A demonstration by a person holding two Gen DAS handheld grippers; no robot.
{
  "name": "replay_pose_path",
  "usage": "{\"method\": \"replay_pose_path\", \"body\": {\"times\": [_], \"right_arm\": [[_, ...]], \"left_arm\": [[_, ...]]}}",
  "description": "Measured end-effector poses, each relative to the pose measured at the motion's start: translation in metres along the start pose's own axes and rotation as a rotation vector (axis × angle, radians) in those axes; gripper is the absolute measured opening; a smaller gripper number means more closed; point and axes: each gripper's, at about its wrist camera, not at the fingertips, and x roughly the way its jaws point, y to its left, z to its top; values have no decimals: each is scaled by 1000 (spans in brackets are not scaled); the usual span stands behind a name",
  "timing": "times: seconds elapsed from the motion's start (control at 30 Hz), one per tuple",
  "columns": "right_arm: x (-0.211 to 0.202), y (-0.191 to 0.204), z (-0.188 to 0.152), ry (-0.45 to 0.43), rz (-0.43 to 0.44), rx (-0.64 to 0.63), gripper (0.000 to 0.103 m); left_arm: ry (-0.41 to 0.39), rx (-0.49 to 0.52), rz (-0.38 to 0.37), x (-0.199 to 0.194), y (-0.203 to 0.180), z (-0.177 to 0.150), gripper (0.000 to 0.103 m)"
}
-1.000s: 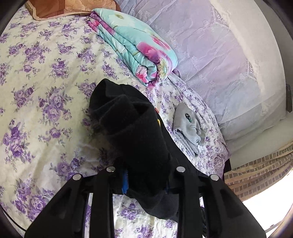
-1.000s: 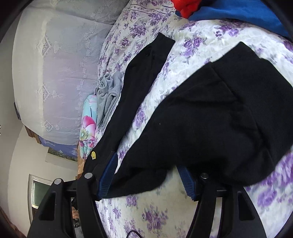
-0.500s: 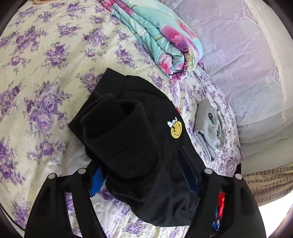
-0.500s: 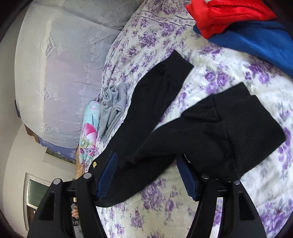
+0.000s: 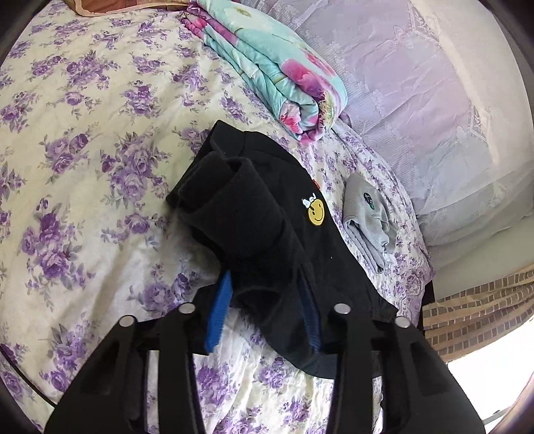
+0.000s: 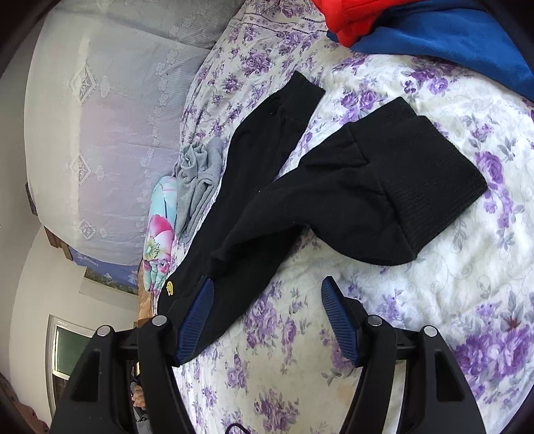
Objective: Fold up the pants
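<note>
— Pants (image 5: 267, 233)? Where?
— Black, on the flowered bed (image 5: 83, 150); a bunched fold sits between the closing left gripper (image 5: 263, 310) pads.
— Right gripper (image 6: 267, 313)?
— Wide, empty; cuffed leg (image 6: 383, 200) just ahead. Gray cloth (image 5: 367, 217) beyond.

Left of the black pants (image 5: 267, 233) the flowered bed (image 5: 83, 150) lies bare and open for a pass. On their other side a folded grey garment (image 5: 367, 217) sits near, and a rolled floral quilt (image 5: 273, 66) blocks the far end. Beyond the ribbed cuff (image 6: 434, 173), red and blue clothes (image 6: 434, 30) crowd the bed's edge.
</note>
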Motion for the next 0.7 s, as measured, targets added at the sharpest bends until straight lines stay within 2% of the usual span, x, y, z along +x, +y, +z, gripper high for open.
{"method": "replay_pose_path", "body": {"times": [0.07, 0.2, 0.3, 0.37, 0.43, 0.53, 0.7], "right_arm": [[0, 0, -3, -6, 9, 1, 67], [1, 1, -7, -12, 2, -16, 67], [-1, 1, -7, -22, 1, -11, 65], [-5, 0, -7, -31, 2, -6, 60], [-10, -3, -8, -44, -12, -5, 46], [-10, -9, -6, -46, -43, -10, 36], [14, -9, 9, -30, -52, -10, 33]], "left_arm": [[-3, 13, -25, 3, -4, 1, 23], [-15, 53, -16, 11, -20, 8, 19], [-35, 33, -52, 12, -28, 17, 16], [-63, 36, -86, 5, -35, 24, 12], [-95, 44, -109, -3, -42, 31, 10], [-119, 57, -133, -11, -51, 40, 6], [-82, 55, -95, -3, -50, 35, 6]]}}
